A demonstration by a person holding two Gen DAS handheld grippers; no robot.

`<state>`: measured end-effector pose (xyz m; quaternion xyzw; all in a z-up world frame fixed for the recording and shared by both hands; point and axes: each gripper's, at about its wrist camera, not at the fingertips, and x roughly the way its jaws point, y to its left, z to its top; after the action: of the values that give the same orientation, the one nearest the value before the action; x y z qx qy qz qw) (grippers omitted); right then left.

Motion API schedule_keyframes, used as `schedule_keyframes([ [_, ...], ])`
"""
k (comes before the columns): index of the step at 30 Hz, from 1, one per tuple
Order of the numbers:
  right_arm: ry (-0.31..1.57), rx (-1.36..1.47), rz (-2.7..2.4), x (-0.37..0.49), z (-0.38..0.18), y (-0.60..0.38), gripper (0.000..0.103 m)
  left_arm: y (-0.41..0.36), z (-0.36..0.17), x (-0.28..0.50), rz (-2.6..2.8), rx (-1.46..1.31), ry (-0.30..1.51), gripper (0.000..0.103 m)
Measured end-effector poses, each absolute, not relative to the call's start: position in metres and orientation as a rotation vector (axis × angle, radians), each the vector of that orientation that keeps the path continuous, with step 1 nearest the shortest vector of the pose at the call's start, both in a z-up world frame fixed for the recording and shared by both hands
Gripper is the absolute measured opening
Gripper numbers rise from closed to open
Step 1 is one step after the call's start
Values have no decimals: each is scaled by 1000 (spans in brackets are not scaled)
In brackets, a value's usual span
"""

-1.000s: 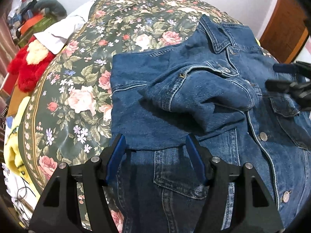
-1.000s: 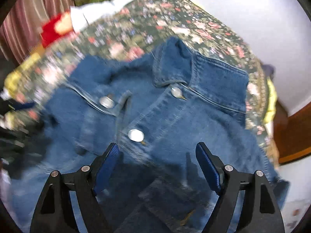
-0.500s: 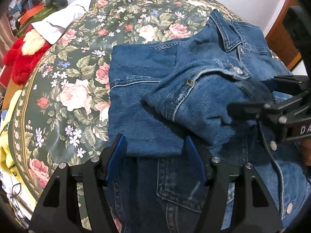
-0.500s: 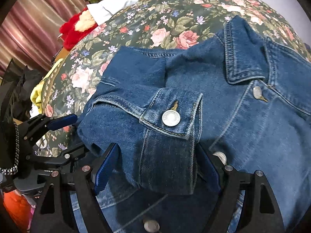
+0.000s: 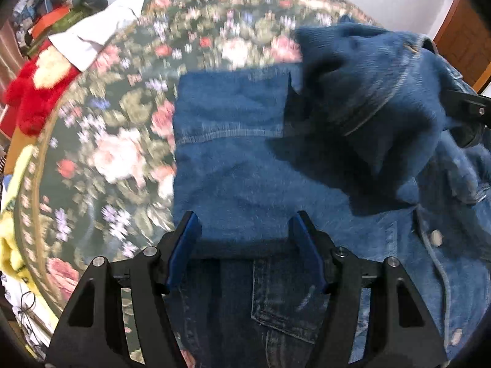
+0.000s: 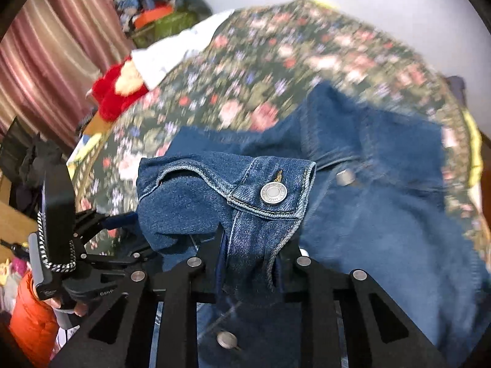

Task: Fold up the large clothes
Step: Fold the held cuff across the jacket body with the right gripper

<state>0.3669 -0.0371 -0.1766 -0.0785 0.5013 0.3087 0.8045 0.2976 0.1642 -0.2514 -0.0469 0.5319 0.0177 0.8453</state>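
A blue denim jacket [image 5: 245, 165] lies on a floral bedspread [image 5: 122, 122], one side folded over its front. My left gripper [image 5: 245, 245] is open, its blue pads [image 5: 184, 245] straddling the folded edge near the hem. My right gripper [image 6: 250, 251] is shut on the sleeve cuff [image 6: 270, 196], which has a metal button, and holds the sleeve [image 5: 383, 107] lifted above the jacket body [image 6: 383, 230]. The right gripper's body shows at the right edge of the left wrist view [image 5: 469, 116]. The left gripper shows at the lower left of the right wrist view [image 6: 92, 245].
A red plush toy [image 5: 33, 92] and a white pillow [image 5: 92, 40] lie at the bed's far left. Yellow bedding [image 5: 12, 214] hangs at the left edge. A wooden door [image 5: 466, 46] stands at the right. Striped curtains [image 6: 46, 61] hang behind.
My right gripper has closed on the sleeve cuff and lifted the sleeve up and away from the jacket front. The left gripper has stayed open at the folded edge.
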Motion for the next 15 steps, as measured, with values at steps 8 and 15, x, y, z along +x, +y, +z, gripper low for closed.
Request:
schedule_keyframes([
  [8, 957, -194, 509, 364, -136, -107, 22, 148, -211, 307, 0, -96, 1043, 64],
  [15, 1032, -169, 421, 358, -150, -160, 22, 108, -241, 330, -46, -48, 1128, 64],
])
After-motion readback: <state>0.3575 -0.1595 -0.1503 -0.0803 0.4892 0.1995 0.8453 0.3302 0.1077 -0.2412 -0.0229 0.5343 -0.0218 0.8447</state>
